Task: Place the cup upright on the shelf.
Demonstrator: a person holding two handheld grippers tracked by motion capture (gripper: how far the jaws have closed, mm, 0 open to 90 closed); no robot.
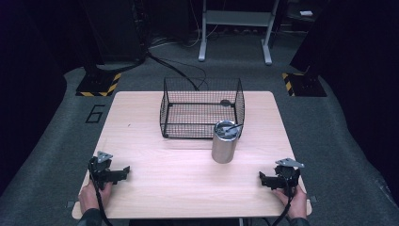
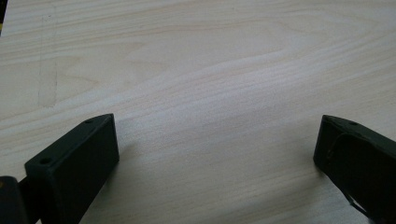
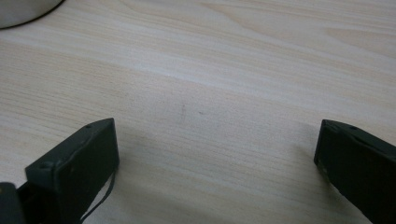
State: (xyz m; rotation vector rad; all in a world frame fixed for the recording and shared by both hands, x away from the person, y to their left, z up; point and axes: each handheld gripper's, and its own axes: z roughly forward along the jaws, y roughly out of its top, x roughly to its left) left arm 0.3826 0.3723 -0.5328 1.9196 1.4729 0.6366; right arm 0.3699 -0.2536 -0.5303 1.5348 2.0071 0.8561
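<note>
High view: left gripper [image 1: 126, 169] and right gripper [image 1: 261, 178] rest at the near corners of the wooden table [image 1: 155, 188]; a steel tumbler [image 1: 224, 142] stands upright mid-table, just before a wire basket [image 1: 202, 108]. Left gripper view: jaws spread wide over bare wood. Right gripper view: jaws spread wide, empty; the tumbler's base at upper left.

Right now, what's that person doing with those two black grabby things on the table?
A person rests a gripper in each hand near the front of the wooden table. The left gripper and right gripper both sit with jaws wide open, holding nothing. A shiny metal cup stands upright in the middle, just in front of a black wire basket. Nothing has been picked up yet.
</note>
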